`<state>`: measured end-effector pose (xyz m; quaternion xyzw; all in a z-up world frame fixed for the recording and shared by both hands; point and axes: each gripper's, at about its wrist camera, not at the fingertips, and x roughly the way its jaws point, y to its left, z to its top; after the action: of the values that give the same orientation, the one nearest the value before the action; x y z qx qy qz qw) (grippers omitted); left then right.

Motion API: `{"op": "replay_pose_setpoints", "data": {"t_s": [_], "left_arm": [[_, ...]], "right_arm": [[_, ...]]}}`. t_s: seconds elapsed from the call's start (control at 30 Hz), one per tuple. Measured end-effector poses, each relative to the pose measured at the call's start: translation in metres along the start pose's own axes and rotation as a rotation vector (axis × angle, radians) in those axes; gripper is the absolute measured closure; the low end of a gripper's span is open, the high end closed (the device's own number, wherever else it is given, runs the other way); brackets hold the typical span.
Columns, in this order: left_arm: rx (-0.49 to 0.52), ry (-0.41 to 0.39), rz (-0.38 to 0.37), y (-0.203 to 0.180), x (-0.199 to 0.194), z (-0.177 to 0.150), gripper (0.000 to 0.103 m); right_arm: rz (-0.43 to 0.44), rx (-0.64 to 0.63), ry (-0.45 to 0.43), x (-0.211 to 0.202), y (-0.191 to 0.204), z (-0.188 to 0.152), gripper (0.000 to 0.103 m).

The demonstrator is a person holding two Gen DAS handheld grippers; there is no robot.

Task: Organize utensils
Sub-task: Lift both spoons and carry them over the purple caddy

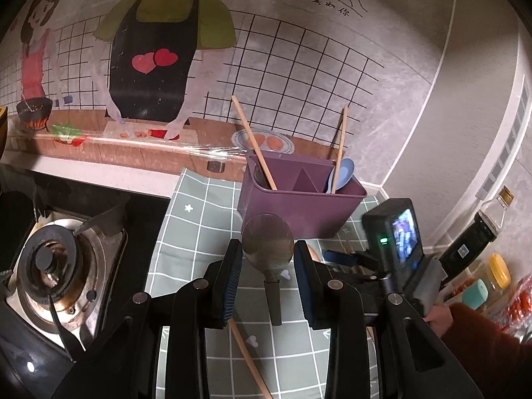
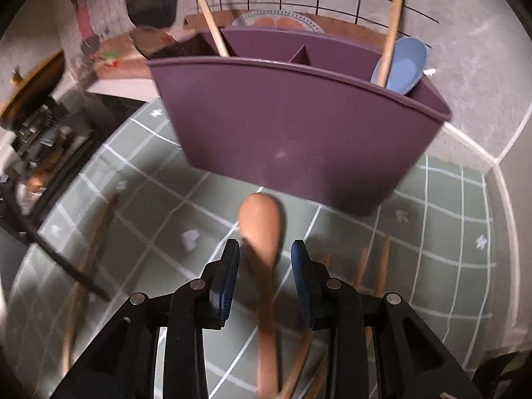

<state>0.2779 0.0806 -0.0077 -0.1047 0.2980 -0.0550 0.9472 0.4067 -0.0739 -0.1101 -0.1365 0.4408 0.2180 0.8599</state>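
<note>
A purple divided caddy (image 1: 299,206) (image 2: 299,133) stands on the green checked mat (image 1: 199,232) against the wall. It holds two wooden chopsticks (image 1: 252,139) and a blue spoon (image 1: 342,174) (image 2: 402,66). My left gripper (image 1: 267,279) is shut on a metal spoon (image 1: 267,242), its pads against the bowl's edges and the dark handle hanging down. My right gripper (image 2: 266,266) (image 1: 332,259) stands open low over the mat in front of the caddy. A wooden spoon (image 2: 262,219) lies between its fingers, and neither pad touches it.
A gas stove (image 1: 56,259) sits left of the mat. A loose chopstick (image 1: 246,355) lies on the mat, and several more (image 2: 375,266) lie to the right. Sauce bottles (image 1: 478,232) and a yellow-lidded jar (image 1: 498,269) line the right wall. A red sleeve (image 1: 482,339) holds the right gripper.
</note>
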Motion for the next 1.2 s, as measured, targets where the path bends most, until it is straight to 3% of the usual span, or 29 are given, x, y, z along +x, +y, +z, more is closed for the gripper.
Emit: {"op": "replay_pose_setpoints", "data": {"t_s": [0.1,0.27,0.47,0.7,1.0,1.2], "left_arm": [[0.001,0.006,0.001,0.000,0.004,0.002,0.070],[0.001,0.015,0.007,-0.001,0.009,0.002,0.070],[0.010,0.014,0.011,-0.002,0.010,0.002,0.070],[0.034,0.001,0.006,-0.011,0.002,0.000,0.070],[0.067,-0.030,-0.008,-0.034,-0.011,0.007,0.070],[0.106,-0.147,-0.032,-0.055,-0.038,0.057,0.070]], "right_arm": [[-0.021,-0.021,0.000,0.007,0.004,0.004,0.072],[0.048,0.015,0.012,0.015,0.001,0.012,0.072],[0.071,0.077,0.004,0.009,-0.007,0.011,0.075],[0.098,0.165,-0.117,-0.041,-0.023,-0.002,0.075],[0.029,0.189,-0.249,-0.113,-0.029,-0.009,0.076],[-0.031,0.182,-0.399,-0.179,-0.032,0.025,0.076]]}}
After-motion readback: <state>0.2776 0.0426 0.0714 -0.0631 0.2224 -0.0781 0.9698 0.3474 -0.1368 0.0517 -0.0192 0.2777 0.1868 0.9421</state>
